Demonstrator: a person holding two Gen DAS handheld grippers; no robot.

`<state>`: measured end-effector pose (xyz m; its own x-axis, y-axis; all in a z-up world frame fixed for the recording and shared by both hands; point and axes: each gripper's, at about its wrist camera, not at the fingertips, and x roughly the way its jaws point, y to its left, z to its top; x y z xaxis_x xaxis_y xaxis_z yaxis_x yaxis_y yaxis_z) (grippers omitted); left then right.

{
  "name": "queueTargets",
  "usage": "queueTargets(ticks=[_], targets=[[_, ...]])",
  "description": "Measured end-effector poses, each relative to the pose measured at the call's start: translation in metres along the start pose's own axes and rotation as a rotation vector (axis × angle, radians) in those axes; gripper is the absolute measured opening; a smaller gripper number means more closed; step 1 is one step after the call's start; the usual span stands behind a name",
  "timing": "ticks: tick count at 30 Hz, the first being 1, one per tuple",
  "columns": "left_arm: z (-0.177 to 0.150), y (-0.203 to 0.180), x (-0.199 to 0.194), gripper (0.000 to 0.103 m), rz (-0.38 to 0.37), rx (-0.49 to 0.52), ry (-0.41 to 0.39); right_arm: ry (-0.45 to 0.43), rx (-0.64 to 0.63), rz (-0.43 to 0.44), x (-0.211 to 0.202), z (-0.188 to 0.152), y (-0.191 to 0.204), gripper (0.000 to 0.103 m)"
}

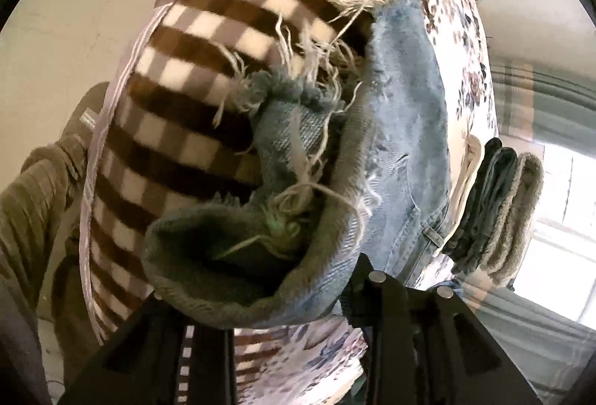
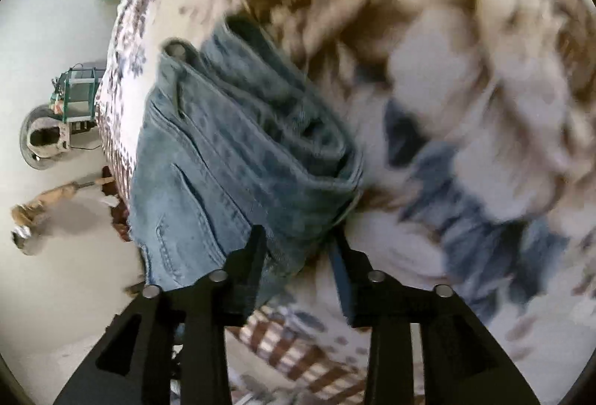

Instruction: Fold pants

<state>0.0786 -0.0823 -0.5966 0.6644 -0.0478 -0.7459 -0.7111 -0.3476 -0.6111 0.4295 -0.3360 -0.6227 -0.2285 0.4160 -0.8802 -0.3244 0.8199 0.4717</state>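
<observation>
Light-blue denim pants [image 1: 402, 129] lie on a bed, over a brown-and-cream checked blanket [image 1: 178, 69] w/ a pale striped edge; beside it a floral sheet [image 1: 469, 43], white w/ brownish and blue blooms. In left wrist view the frayed leg hem [image 1: 283, 129] fills the centre: ragged cut edge, long whitish loose threads, twill weave visible, cuff rolled open into a dark tube. Left gripper [image 1: 257, 293] has black plastic fingers w/ round metal pins; the cuff bulges b/w them and hides the tips, so looks clamped on the hem fabric, though exact contact is hidden. Belt loop and seam stitching show further along the pants, twd the right. Beyond, a stack of folded clothes [image 1: 495, 207], dark and grey, ribbed edges, sits on the sheet near a bright window [image 1: 558, 203]. Olive ribbed sleeve [image 1: 33, 203] at left edge. In right wrist view (blurred on the right side) the right gripper [image 2: 298, 248] holds a thick multi-layer fold of the pants [image 2: 231, 159] b/w its fingers, set apart by the wad's width and pressing on it; waistband button and pocket stitching visible, denim faded and mottled. Floral sheet [image 2: 447, 107] underneath; pale floor to the left.
</observation>
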Motion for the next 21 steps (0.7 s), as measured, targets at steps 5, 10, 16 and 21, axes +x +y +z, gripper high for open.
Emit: queueTargets(ticks=[5,10,16,21], targets=[[-0.009,0.001,-0.014,0.082,0.129,0.065,-0.002,-0.106,-0.149,-0.066,-0.031,0.031,0.044,0.061],[-0.013,0.0,-0.02,0.089,0.232,0.151,-0.043,-0.025,-0.288,-0.118,0.018,0.069,0.096,0.061],[-0.007,0.001,-0.013,0.089,0.227,0.156,-0.032,-0.078,-0.403,-0.267,0.043,0.074,0.121,0.01],[-0.003,-0.008,-0.008,0.089,0.215,0.168,-0.026,-0.161,-0.323,-0.276,0.012,0.059,0.108,0.007]])
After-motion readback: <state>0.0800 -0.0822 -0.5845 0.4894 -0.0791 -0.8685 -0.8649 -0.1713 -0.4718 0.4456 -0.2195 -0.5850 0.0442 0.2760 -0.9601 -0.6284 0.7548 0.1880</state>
